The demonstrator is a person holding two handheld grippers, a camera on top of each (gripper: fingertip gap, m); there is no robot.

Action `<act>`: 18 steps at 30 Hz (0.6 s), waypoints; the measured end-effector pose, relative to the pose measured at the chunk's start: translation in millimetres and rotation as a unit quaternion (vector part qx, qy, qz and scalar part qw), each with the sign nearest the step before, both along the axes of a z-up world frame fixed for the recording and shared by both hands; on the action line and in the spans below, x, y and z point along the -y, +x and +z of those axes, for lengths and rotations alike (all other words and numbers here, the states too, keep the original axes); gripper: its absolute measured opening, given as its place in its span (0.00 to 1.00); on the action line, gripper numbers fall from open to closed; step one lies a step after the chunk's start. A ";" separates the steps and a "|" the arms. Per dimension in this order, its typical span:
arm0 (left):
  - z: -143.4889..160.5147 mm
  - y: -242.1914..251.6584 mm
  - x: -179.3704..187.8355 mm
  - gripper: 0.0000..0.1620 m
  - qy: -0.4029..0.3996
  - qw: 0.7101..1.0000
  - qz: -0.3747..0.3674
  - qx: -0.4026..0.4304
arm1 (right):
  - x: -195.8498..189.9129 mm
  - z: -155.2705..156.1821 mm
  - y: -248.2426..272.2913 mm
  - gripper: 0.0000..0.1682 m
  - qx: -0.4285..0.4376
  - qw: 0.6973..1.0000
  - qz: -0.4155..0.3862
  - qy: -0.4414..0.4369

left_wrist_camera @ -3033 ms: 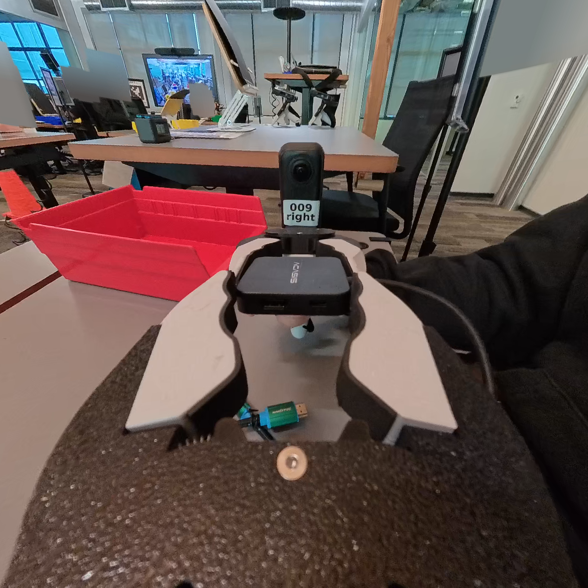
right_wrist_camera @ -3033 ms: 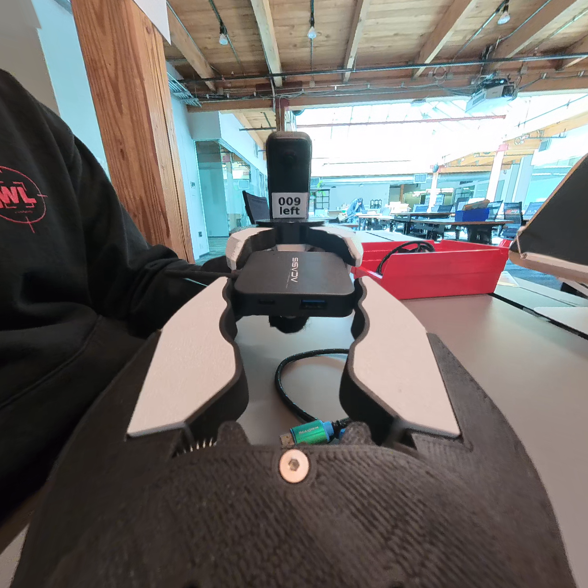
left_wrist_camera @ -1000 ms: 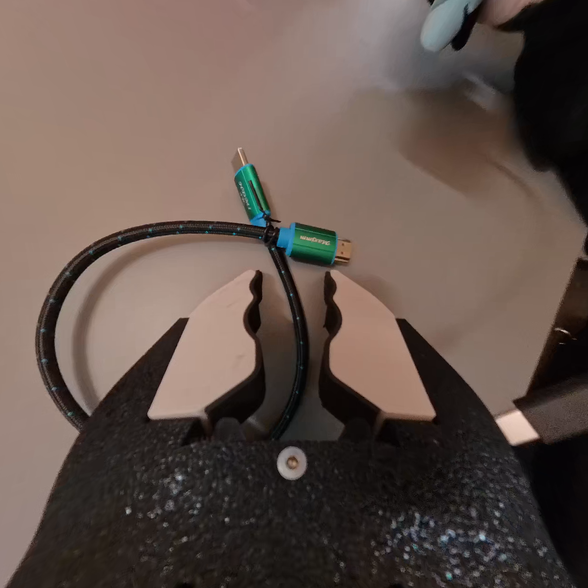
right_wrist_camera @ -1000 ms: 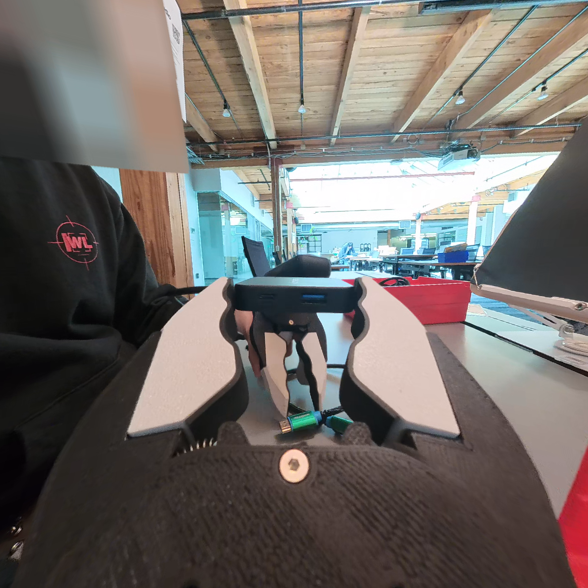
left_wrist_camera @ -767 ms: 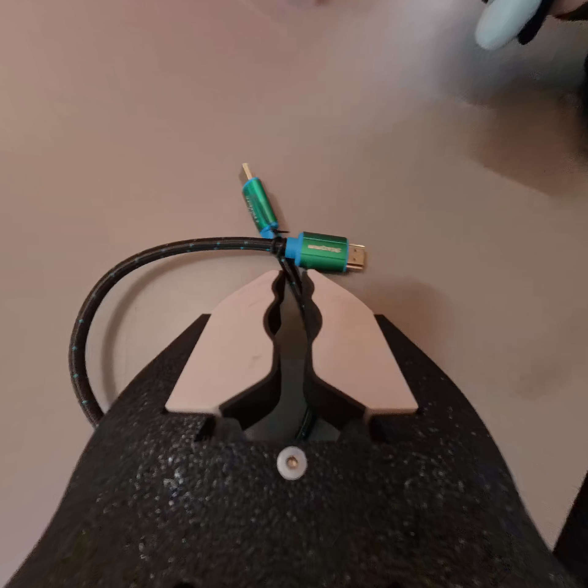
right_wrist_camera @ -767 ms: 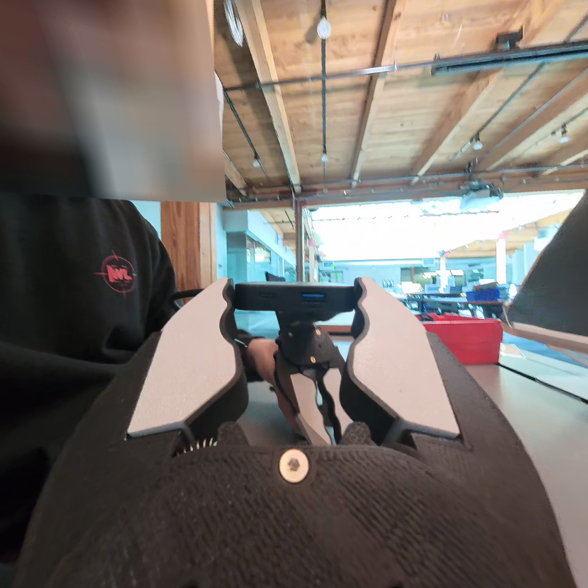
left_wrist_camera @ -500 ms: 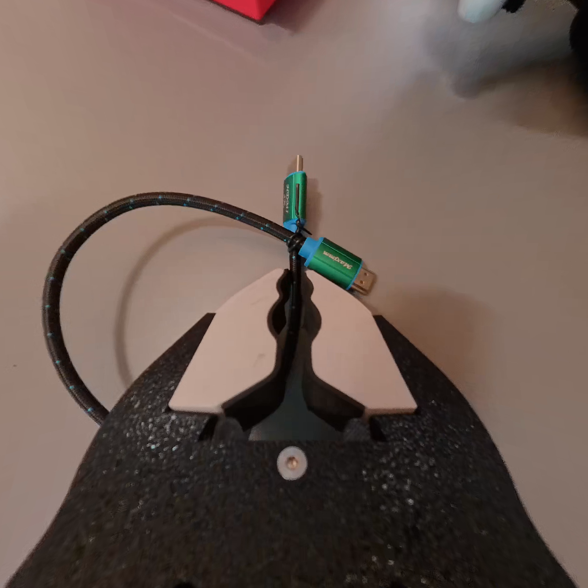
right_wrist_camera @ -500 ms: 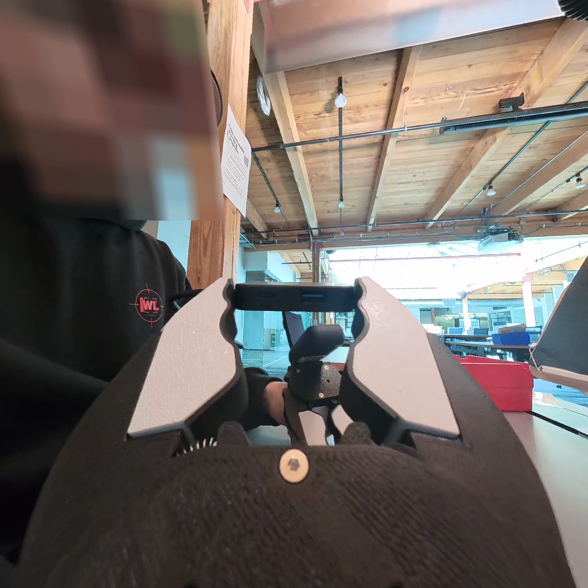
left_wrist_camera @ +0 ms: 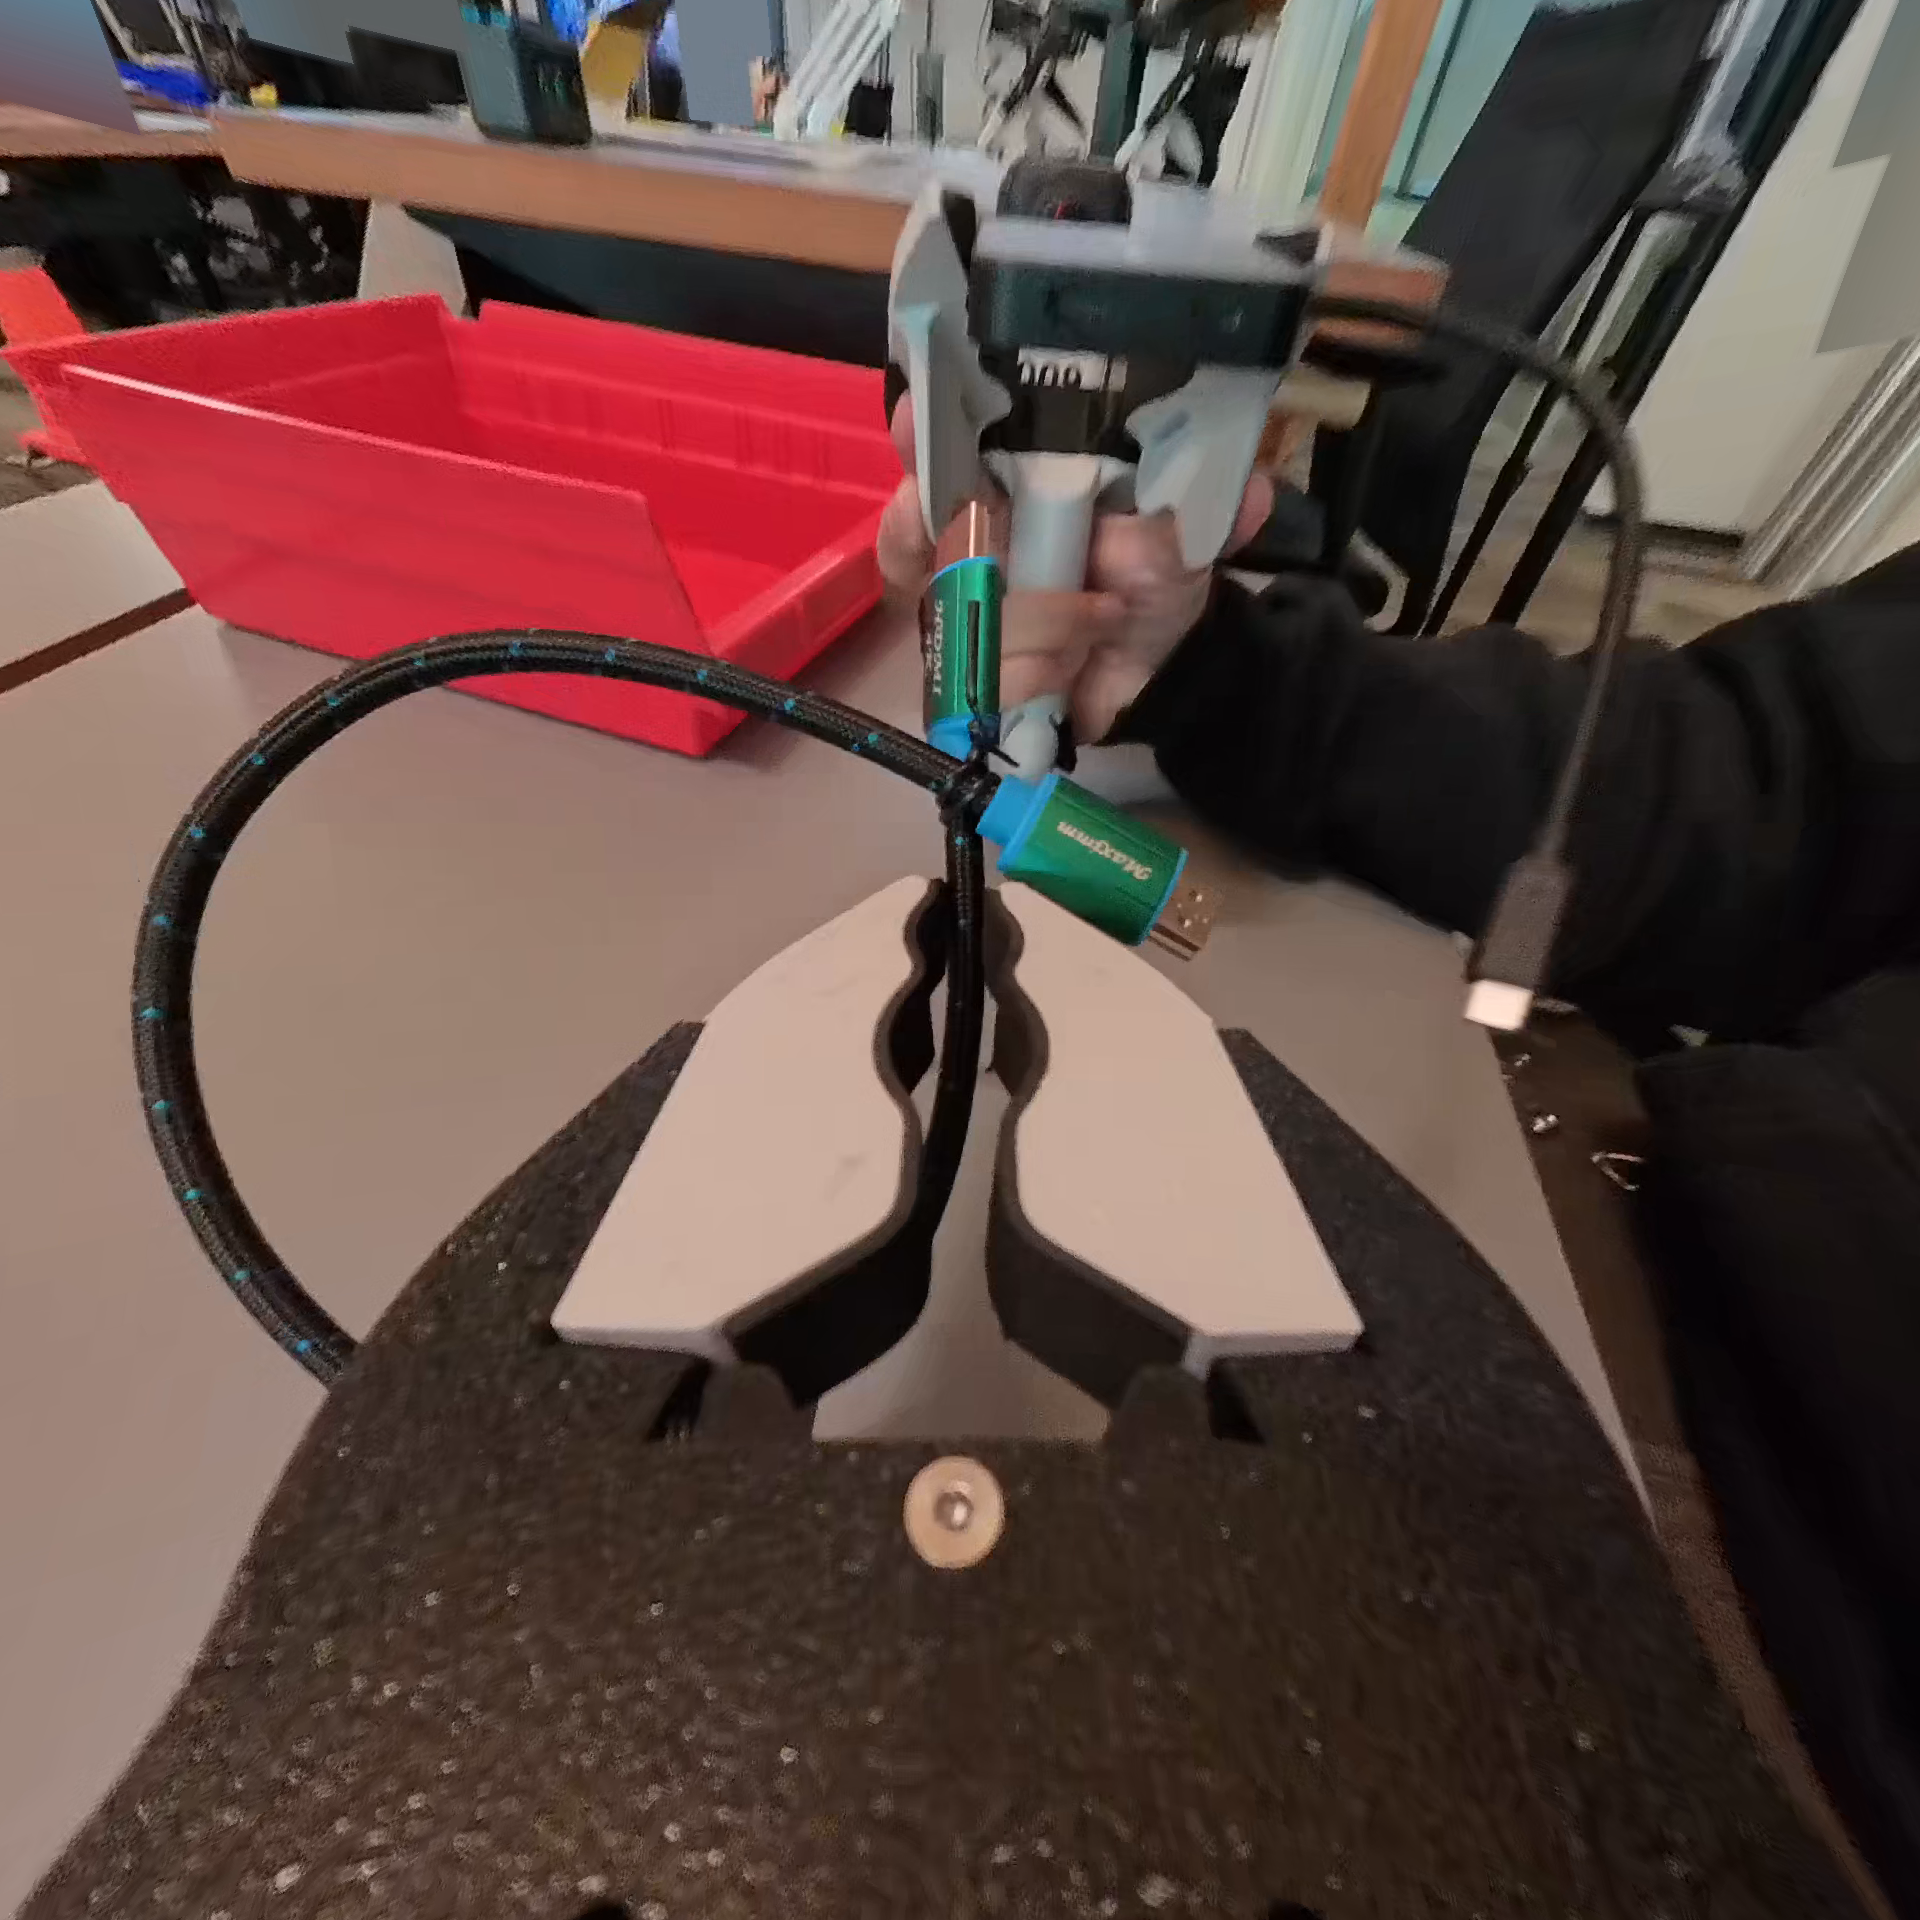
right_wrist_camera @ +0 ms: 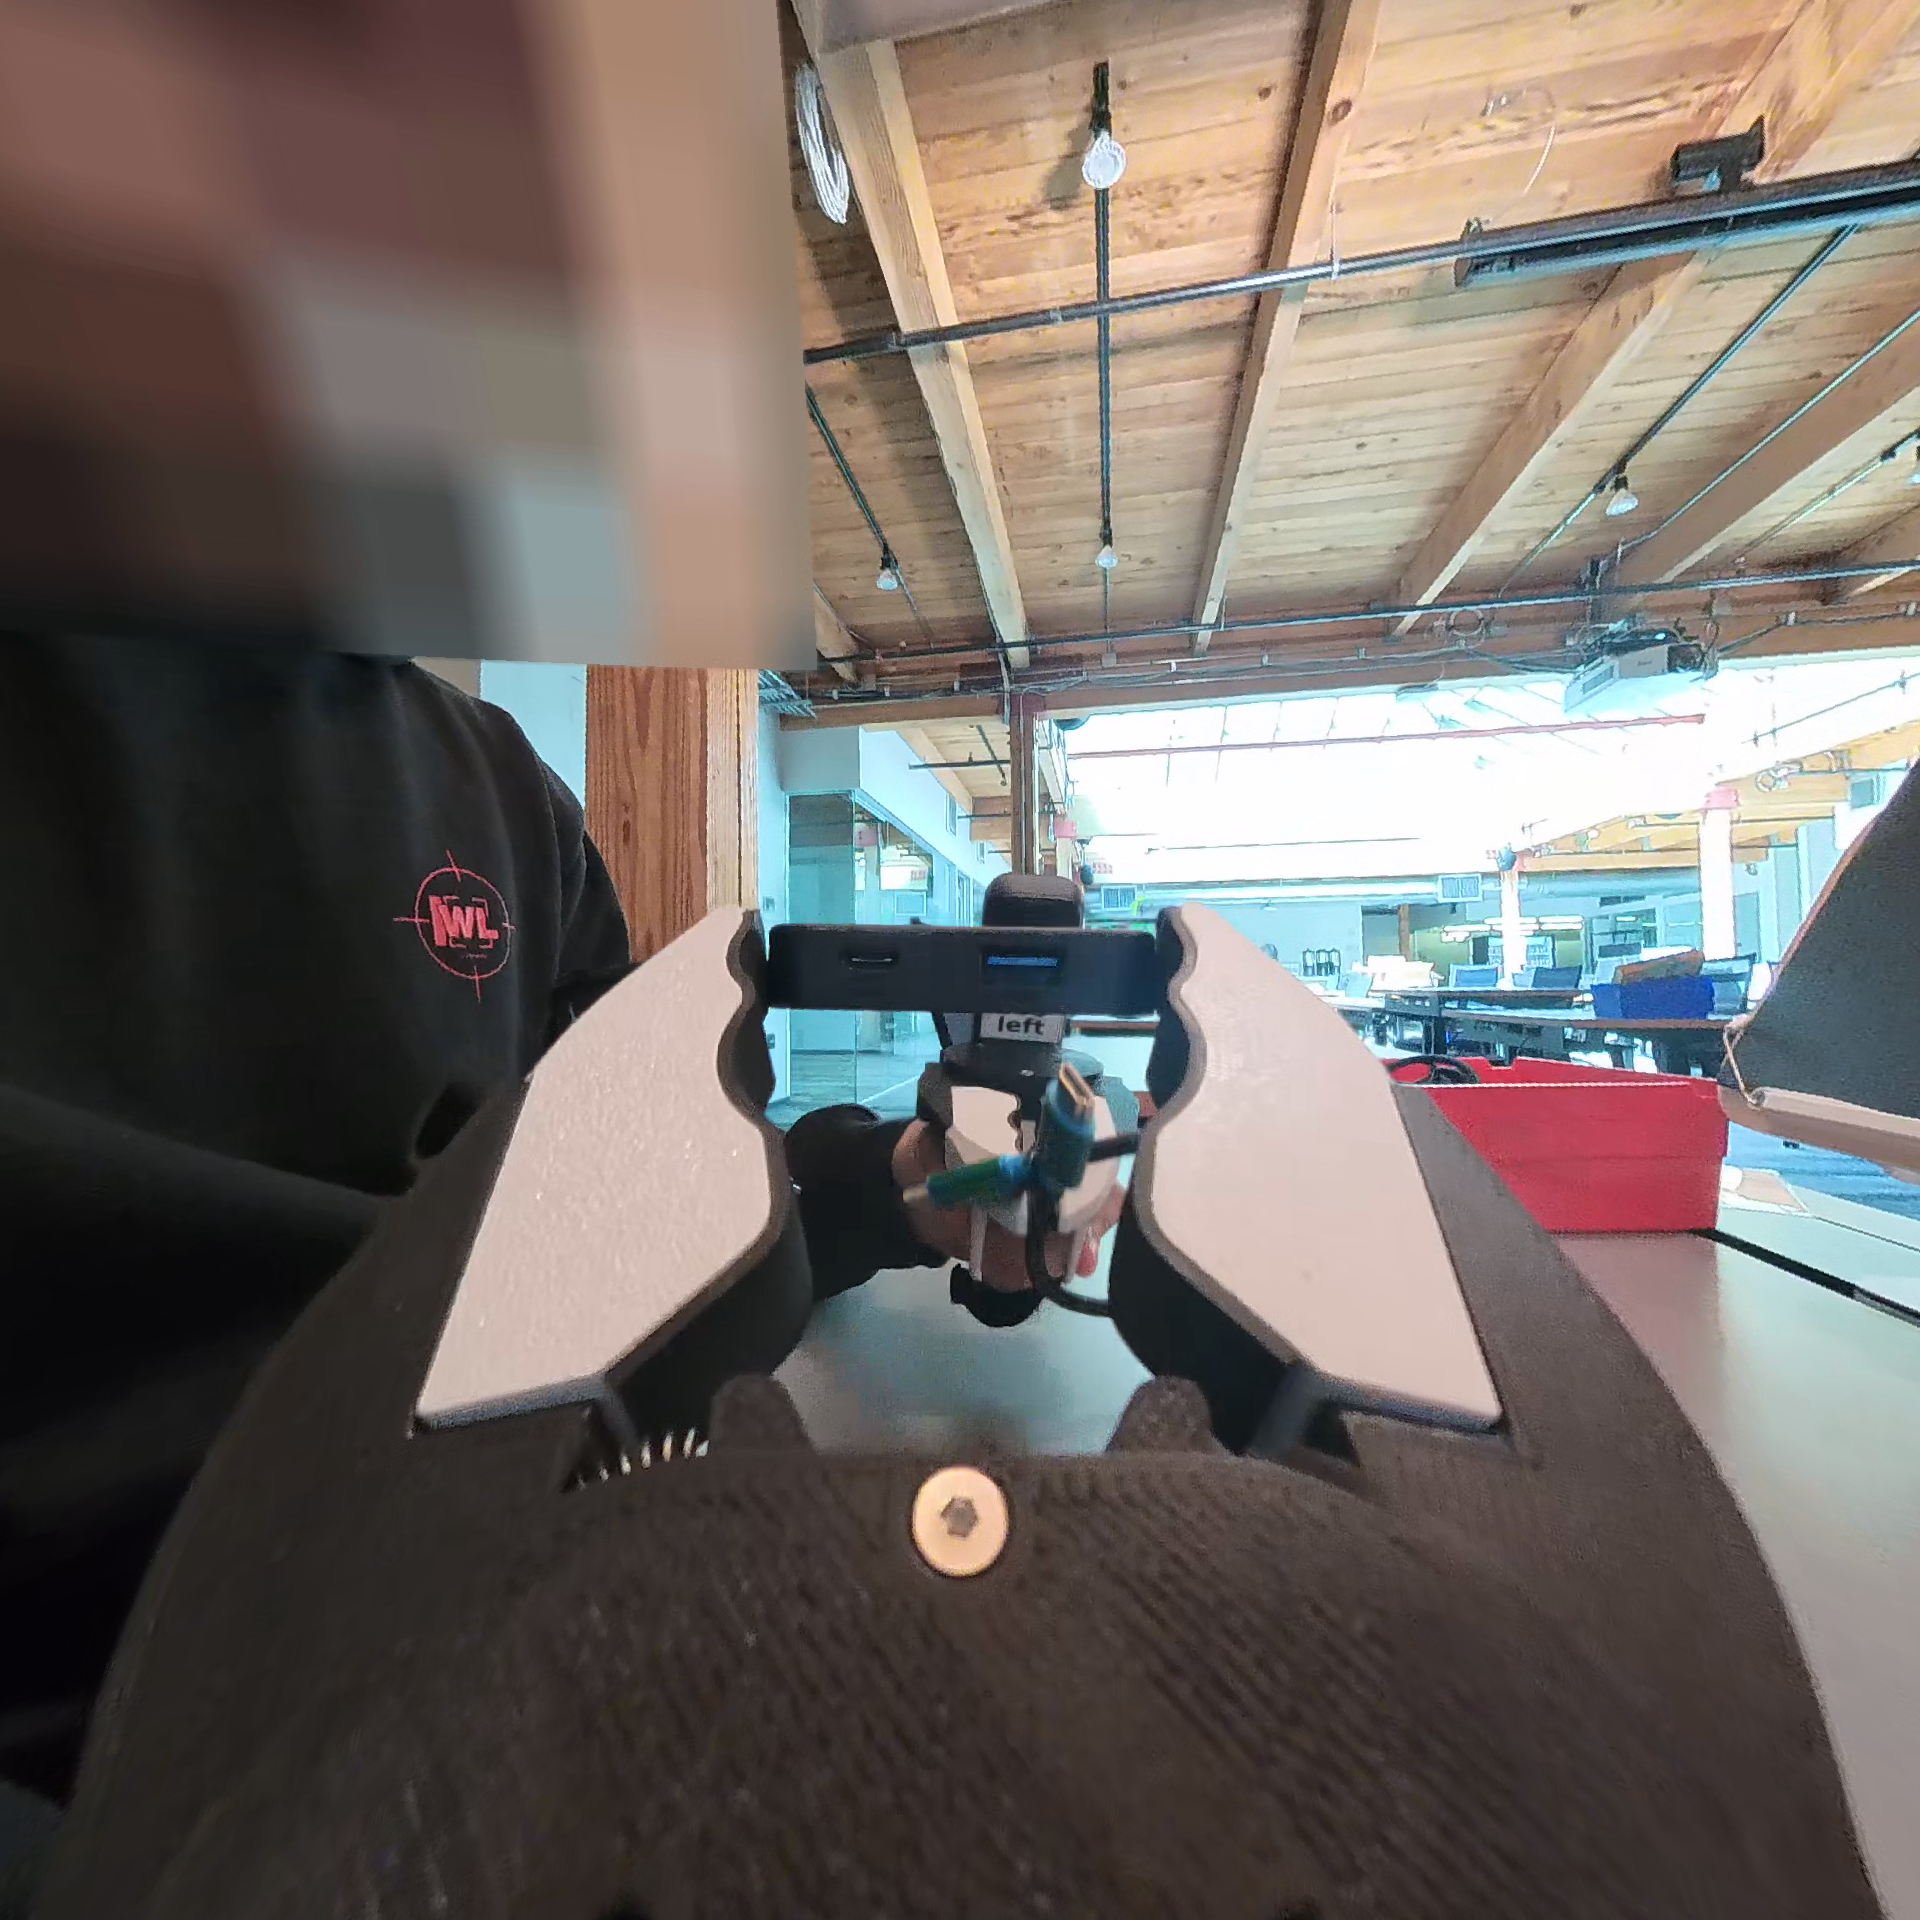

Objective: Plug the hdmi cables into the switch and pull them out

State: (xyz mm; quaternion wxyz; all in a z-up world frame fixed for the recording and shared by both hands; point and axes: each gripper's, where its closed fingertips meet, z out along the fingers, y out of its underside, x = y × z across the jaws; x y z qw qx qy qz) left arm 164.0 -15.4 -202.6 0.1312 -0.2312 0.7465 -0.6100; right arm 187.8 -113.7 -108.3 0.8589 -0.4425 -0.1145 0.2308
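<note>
My left gripper (left_wrist_camera: 961, 914) is shut on a black braided hdmi cable (left_wrist_camera: 166, 935), just below where its two ends are tied together, and holds it above the table (left_wrist_camera: 468, 987). One green plug (left_wrist_camera: 1091, 857) points down to the right, the other green plug (left_wrist_camera: 961, 644) points up. My right gripper (right_wrist_camera: 961, 997) is shut on the black switch (right_wrist_camera: 914, 961), held level with its ports facing the camera. In the left wrist view the switch (left_wrist_camera: 1132, 301) is above and beyond the plugs, apart from them. In the right wrist view the left gripper (right_wrist_camera: 1023, 1164) shows below the switch.
A red bin (left_wrist_camera: 416, 457) stands on the table at the back left. The switch's own black lead hangs at the right with a pale plug (left_wrist_camera: 1496, 1003). A person's black sleeve (left_wrist_camera: 1558, 779) fills the right side. A dark slanted panel (right_wrist_camera: 1849, 987) stands far right.
My left gripper let go of the switch, dropped to the table, shut on the cable and has lifted it off the table. My right gripper has kept the switch and raised it.
</note>
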 end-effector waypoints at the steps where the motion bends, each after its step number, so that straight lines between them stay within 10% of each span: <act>1: 2.8 -0.7 -1.3 0.04 -0.013 1.000 -0.002 0.001 | -1.0 -0.7 -0.7 0.43 0.001 1.000 0.001 -0.002; 8: 21.1 4.6 -9.7 0.04 0.039 0.991 0.061 0.109 | -8.0 -4.5 3.5 0.43 -0.001 1.000 -0.019 -0.021; 13: 29.7 14.3 -20.0 0.04 0.292 0.912 0.157 0.240 | -11.4 -0.3 12.9 0.43 -0.017 0.998 -0.053 -0.006; 18: 40.1 16.7 -14.2 0.04 0.358 0.872 0.193 0.271 | -20.6 2.8 9.5 0.43 -0.032 0.999 -0.041 0.005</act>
